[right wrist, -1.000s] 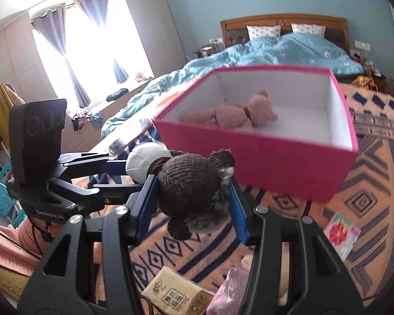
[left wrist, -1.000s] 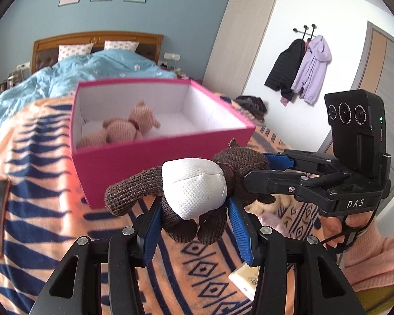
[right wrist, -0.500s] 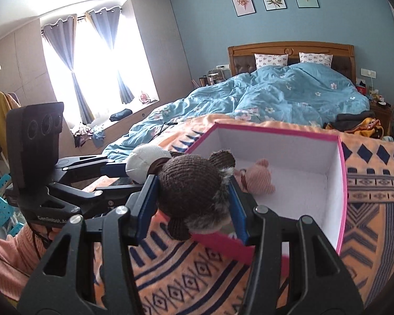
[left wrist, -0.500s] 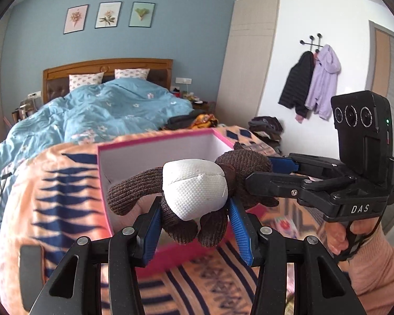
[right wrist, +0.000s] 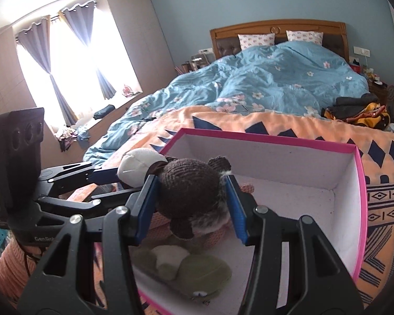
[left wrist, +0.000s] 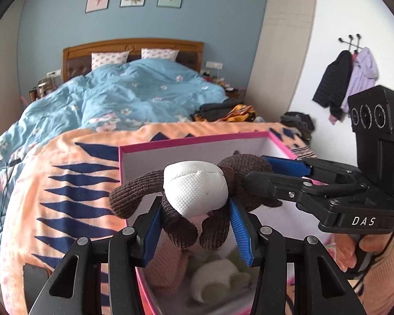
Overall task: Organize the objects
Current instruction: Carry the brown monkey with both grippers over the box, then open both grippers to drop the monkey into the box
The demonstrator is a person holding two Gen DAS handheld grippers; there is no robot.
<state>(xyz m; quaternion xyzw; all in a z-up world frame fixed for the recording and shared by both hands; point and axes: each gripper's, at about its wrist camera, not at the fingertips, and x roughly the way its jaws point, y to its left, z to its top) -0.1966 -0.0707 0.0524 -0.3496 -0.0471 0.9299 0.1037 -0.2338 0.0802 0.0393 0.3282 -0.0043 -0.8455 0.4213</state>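
The setting is a bedroom: a bed [right wrist: 275, 84] with a blue quilt at 12 o'clock in both views, and an orange patterned blanket [left wrist: 65, 178] spread over its near end. On that blanket sits a pink box [right wrist: 361, 210] with white inner walls, open at the top.

A brown stuffed toy [left wrist: 223, 183] with a white belly is carried by both grippers at once. The left gripper [left wrist: 195, 225] has its blue pads pressed on the toy's lower body and legs; the right gripper [right wrist: 191, 207] has its pads pressed on the toy's head. Neither set of jaws is wide; each is closed to the width of the part it holds. In the left wrist view the right gripper enters from 3 o'clock; in the right wrist view the left gripper enters from 9 o'clock. The two-point hold likely keeps the limp toy level and stops it from sagging.

The toy hangs above the open box, clear of its floor. Below it, at 6 o'clock in the right wrist view, lie a green stuffed toy [right wrist: 194, 270] and part of a pink stuffed toy [right wrist: 247, 187].

Judged step: the carry is at the drop position. Next action is probably to lower the toy and open both grippers together, so that neither end snags.
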